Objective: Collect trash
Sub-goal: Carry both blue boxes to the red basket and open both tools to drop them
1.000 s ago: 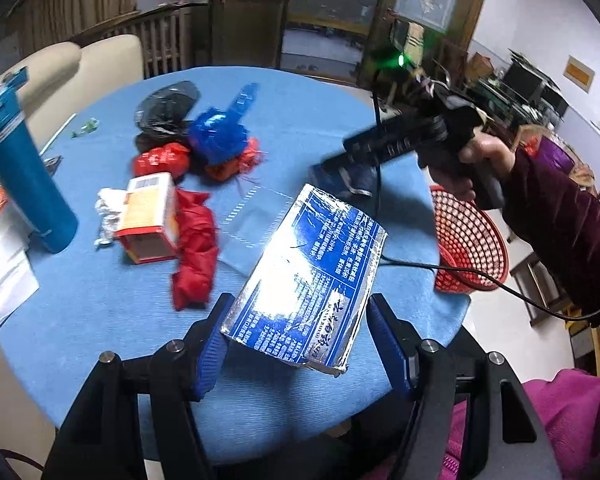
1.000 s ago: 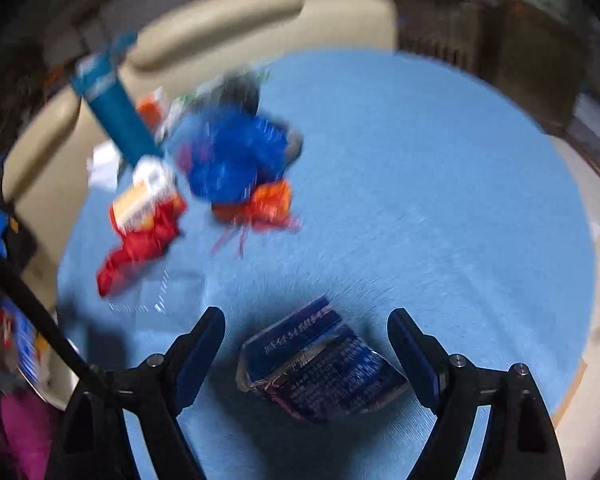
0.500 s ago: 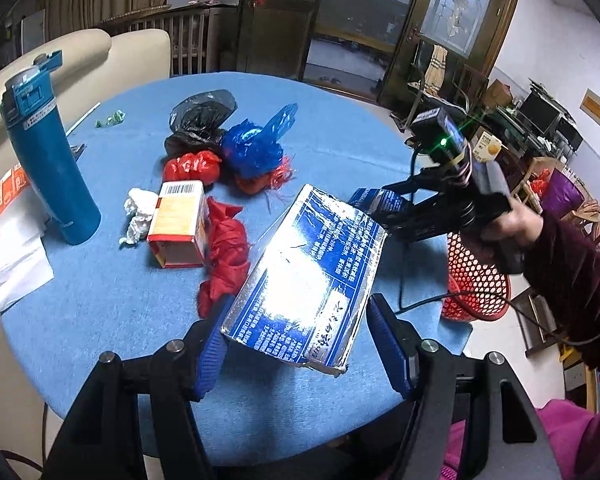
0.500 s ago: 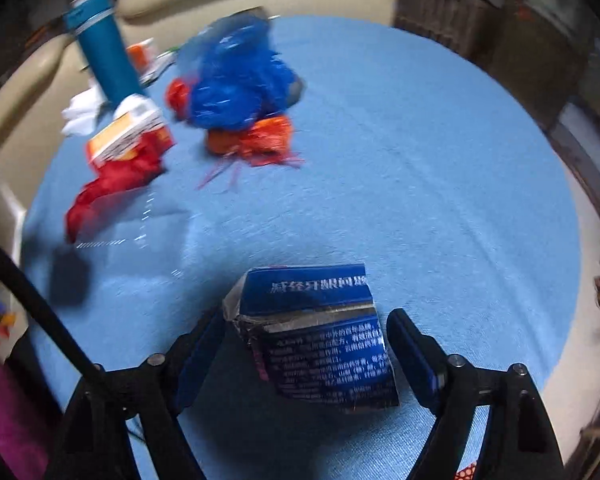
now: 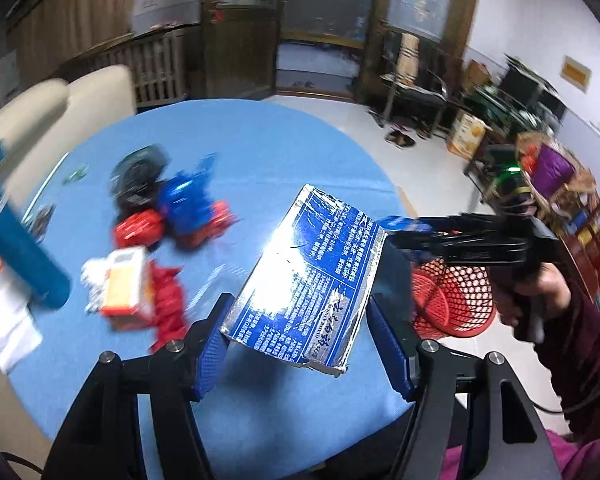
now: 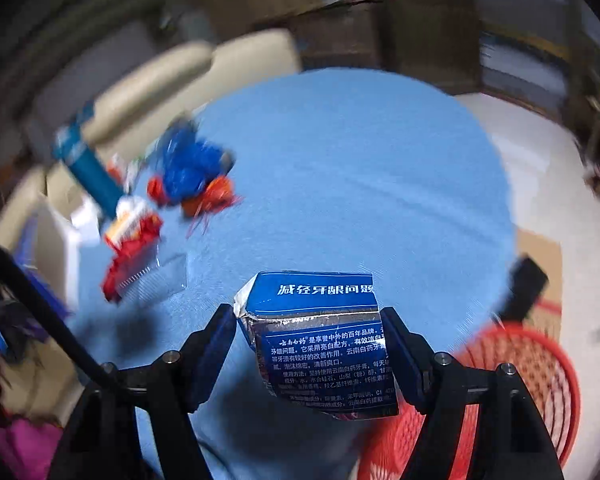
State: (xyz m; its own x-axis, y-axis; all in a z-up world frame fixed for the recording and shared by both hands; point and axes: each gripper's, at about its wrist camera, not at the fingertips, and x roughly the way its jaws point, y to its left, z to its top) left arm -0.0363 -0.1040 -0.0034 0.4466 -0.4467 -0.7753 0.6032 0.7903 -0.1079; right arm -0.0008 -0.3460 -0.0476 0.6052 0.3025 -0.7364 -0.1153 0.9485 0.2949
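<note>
My left gripper (image 5: 302, 338) is shut on a flattened blue and silver toothpaste box (image 5: 308, 276), held above the round blue table (image 5: 260, 140). My right gripper (image 6: 312, 346) is shut on a second crumpled blue box (image 6: 324, 344), lifted over the table's near edge beside the red mesh basket (image 6: 532, 384). In the left wrist view the right gripper (image 5: 404, 236) hangs above the same basket (image 5: 456, 296), off the table's right edge. More trash lies on the table's left: a blue bag (image 5: 188, 200), red wrappers (image 5: 168, 308) and an orange and white carton (image 5: 126, 284).
A teal bottle (image 5: 16, 252) stands at the table's left edge with white papers (image 5: 8, 324) by it. A black bag (image 5: 140, 168) lies behind the blue bag. A clear plastic sheet (image 6: 156, 280) lies mid-table. Beige chairs (image 5: 60, 108) stand behind the table.
My right gripper has closed on the crumpled blue box, lifted it off the table and carried it toward the red basket. My left gripper has swung right, still holding its box.
</note>
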